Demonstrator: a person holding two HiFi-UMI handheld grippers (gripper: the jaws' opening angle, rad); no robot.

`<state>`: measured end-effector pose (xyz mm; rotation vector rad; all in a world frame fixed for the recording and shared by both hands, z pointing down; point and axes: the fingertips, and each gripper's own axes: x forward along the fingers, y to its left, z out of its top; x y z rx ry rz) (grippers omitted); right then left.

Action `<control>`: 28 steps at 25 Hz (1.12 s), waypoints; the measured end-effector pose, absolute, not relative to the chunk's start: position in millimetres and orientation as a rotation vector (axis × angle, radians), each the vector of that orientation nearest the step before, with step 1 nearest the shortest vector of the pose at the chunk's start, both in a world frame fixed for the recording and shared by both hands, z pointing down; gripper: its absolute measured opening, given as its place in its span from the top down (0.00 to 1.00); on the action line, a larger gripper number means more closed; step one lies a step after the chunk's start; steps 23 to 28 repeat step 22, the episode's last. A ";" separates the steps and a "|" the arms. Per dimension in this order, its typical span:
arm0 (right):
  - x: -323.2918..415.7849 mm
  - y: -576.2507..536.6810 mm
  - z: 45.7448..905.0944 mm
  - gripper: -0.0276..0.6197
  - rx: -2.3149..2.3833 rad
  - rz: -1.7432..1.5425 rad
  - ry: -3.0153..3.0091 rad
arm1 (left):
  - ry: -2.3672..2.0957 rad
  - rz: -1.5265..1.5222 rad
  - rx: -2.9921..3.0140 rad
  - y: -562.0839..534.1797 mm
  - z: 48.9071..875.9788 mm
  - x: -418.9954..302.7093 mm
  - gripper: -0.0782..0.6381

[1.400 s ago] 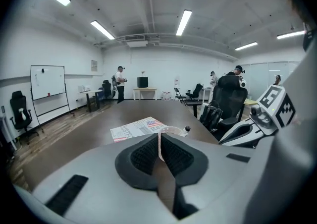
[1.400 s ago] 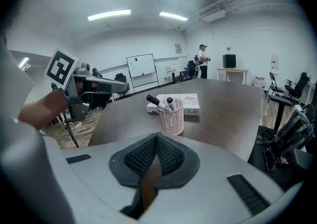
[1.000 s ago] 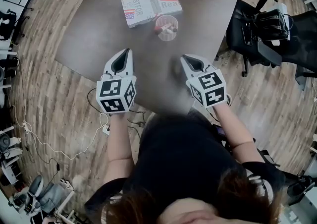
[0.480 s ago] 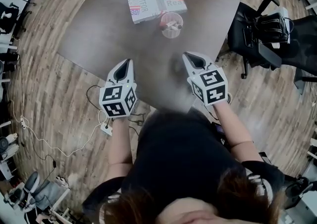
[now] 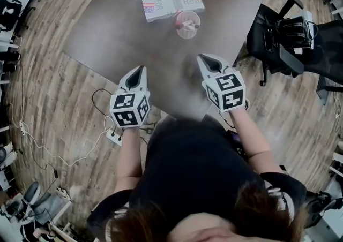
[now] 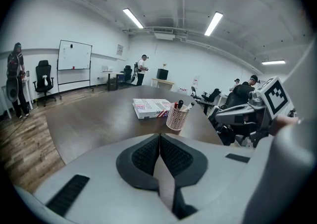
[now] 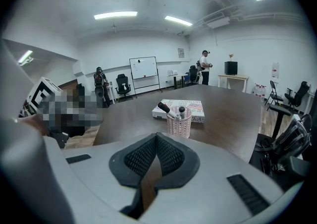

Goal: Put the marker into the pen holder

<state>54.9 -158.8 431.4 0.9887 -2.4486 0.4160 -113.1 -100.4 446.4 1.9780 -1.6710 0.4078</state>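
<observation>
The task is judged to be done. Markers (image 7: pixel 164 107) are seen standing in the pink mesh pen holder (image 5: pixel 188 24), which stands on the bench (image 5: pixel 112 32) just beside a flat printed box (image 5: pixel 171 1). No marker is seen lying loose on the bench. The left gripper (image 5: pixel 140 68) is pressed together with nothing between its jaws, and so is the right gripper (image 5: pixel 202 59). Both are held over the bench's near edge, well apart from the pen holder. Nothing appears to be left except, at most, a retreat.
</observation>
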 end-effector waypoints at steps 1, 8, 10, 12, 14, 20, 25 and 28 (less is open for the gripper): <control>55.3 -158.9 430.9 0.93 0.990 0.416 -2.450 | -1.670 0.408 1.979 -100.0 446.3 -112.8 0.85; 55.4 -154.9 425.1 0.93 0.997 0.410 -2.458 | -1.663 0.400 2.003 -96.7 440.7 -108.5 0.85; 55.3 -154.2 423.0 0.93 0.995 0.402 -2.461 | -1.663 0.398 2.010 -96.3 438.4 -107.1 0.85; 54.3 -154.1 420.9 0.93 0.995 0.396 -2.463 | -1.664 0.394 2.014 -95.4 436.7 -107.3 0.85; 53.1 -154.1 419.0 0.93 0.996 0.390 -2.465 | -1.666 0.386 2.016 -94.6 435.2 -108.3 0.85; 48.4 -154.7 413.3 0.93 0.998 0.373 -2.476 | -1.676 0.374 2.023 -92.0 428.4 -111.6 0.85; 47.0 -155.9 411.8 0.93 0.995 0.368 -2.480 | -1.680 0.371 2.024 -91.9 426.2 -112.0 0.85; 47.0 -155.9 411.8 0.93 0.995 0.368 -2.480 | -1.680 0.371 2.024 -91.9 426.2 -112.0 0.85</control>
